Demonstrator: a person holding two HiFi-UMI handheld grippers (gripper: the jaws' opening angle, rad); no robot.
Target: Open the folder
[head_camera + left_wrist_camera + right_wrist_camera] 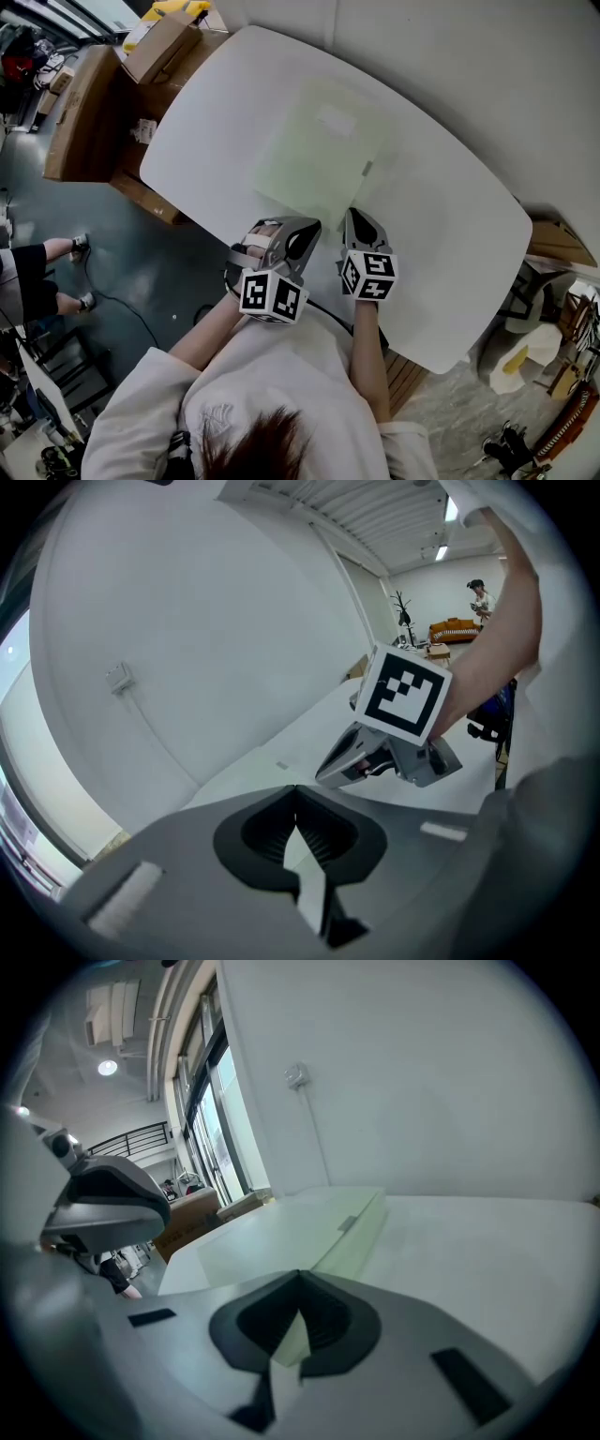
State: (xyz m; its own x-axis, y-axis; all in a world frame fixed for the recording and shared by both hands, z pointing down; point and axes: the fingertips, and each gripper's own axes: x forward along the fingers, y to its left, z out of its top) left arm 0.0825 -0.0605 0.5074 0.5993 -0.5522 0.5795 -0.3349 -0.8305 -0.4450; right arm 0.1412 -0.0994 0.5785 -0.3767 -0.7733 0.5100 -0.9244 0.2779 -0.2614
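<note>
While both jaws sit closed and empty, left gripper (305, 230) and right gripper (359, 223) hang at the near edge of the bench (450, 244), just short of the shut green folder (319, 155) lying flat mid-bench, probably lining up on its cover.

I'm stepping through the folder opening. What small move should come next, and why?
Probably part the jaws of the right gripper and ease it onto the folder's near edge. The folder lies flat and closed on the table, just ahead of it. Both it and the left gripper are shut on nothing, so neither can take the cover yet.
</note>
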